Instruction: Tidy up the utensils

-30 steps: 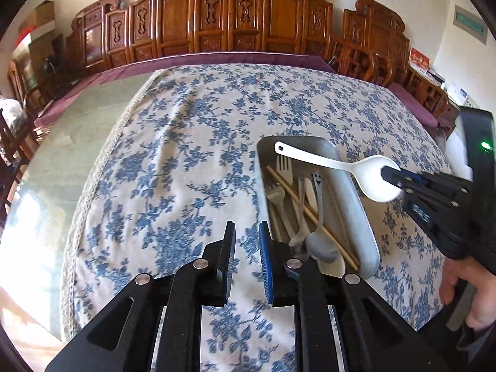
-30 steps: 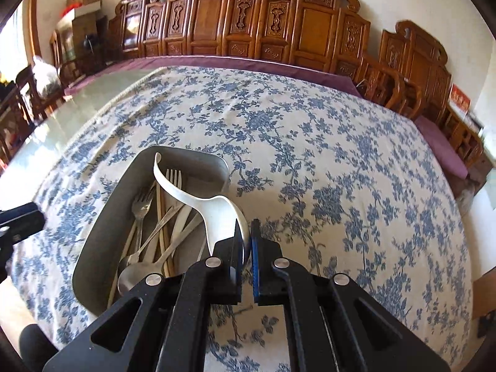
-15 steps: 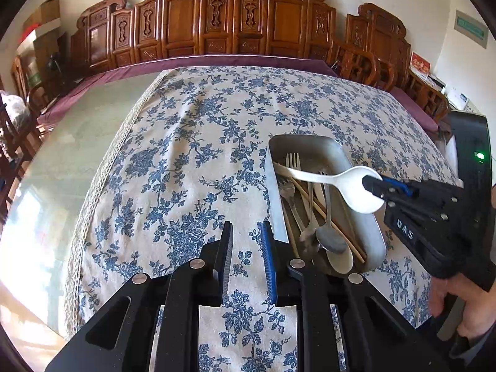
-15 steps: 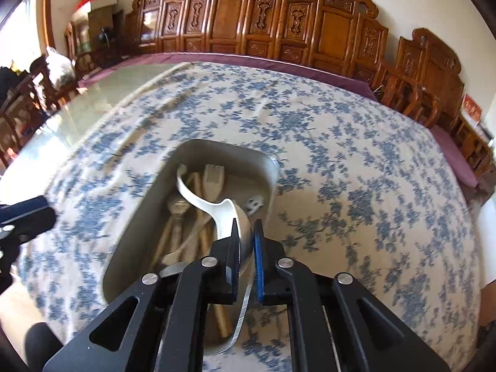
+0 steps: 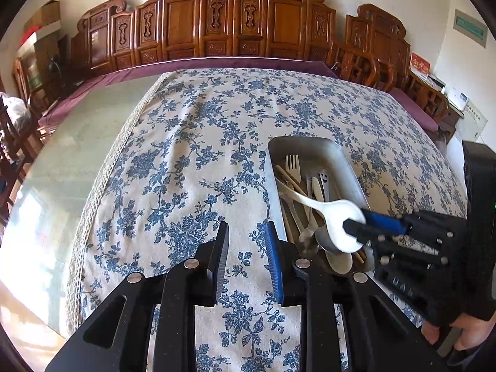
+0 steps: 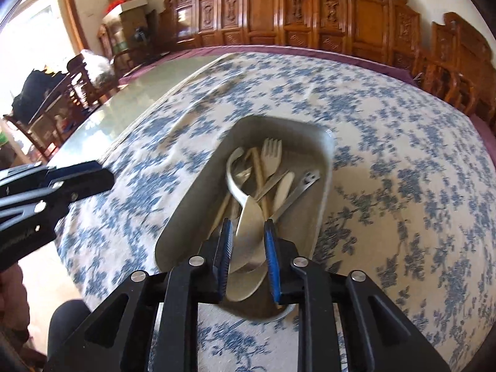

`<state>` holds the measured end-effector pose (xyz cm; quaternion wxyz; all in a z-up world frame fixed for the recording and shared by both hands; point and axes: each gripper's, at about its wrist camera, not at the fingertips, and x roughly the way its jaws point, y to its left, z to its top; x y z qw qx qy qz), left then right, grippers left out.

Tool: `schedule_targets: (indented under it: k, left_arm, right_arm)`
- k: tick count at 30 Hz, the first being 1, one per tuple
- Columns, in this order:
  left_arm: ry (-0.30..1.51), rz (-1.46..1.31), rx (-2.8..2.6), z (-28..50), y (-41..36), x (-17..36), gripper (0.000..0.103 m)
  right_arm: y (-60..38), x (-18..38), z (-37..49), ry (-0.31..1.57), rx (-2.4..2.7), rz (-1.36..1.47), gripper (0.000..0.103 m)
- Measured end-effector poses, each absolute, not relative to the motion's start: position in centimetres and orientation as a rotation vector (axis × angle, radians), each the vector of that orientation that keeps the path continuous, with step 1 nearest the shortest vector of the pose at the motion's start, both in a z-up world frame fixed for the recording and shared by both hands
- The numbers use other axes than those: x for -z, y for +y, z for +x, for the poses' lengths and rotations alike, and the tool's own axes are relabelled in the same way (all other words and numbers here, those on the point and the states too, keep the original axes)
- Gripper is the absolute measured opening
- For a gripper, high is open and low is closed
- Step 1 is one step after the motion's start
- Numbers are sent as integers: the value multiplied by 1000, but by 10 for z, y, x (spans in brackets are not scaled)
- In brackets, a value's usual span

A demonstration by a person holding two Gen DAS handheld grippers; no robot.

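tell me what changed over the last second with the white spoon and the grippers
The right hand-held gripper lowered the white spoon into the metal tray and opened; the spoon now lies loose between its fingers, on the other utensils. The left hand-held gripper stayed open and empty over the tablecloth; the tray kept its place.

Right gripper point(image 6: 248, 245) opened; white spoon point(image 6: 248, 217) lowered into tray point(image 6: 325, 192).

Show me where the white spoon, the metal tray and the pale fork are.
white spoon point(image 5: 339, 214), left wrist view, on its bowl.
metal tray point(image 6: 328, 183), right wrist view, on its right wall.
pale fork point(image 6: 272, 152), right wrist view, on its tines.
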<state>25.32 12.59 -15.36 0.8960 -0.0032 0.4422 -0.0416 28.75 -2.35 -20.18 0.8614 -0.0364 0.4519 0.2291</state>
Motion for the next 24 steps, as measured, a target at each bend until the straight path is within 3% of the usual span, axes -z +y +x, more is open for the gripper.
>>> schedule_targets:
  k: [2, 4, 10, 12, 16, 17, 18, 24]
  left_arm:
    - [913, -5, 86, 253, 126, 153, 28]
    - [910, -3, 83, 252, 124, 152, 30]
    - [893, -3, 66, 248, 121, 144, 33]
    - [879, -11, 62, 245, 120, 140, 48]
    - [853, -13, 60, 235, 111, 130, 51]
    - [850, -17, 64, 233, 108, 128, 64]
    - [838, -20, 68, 230, 104, 125, 75]
    - [813, 3, 77, 212, 76, 114, 94]
  right_arm:
    - [-23, 203, 285, 949, -498, -75, 28]
    - [-26, 201, 283, 939, -503, -72, 39]
    - [-44, 186, 273, 894, -500, -55, 39]
    - [-53, 178, 268, 874, -490, -50, 39]
    - [-77, 160, 254, 830, -461, -39, 40]
    - [-82, 157, 251, 822, -454, -37, 41]
    - [-88, 153, 246, 813, -443, -36, 46]
    - [-127, 131, 220, 759, -370, -18, 71]
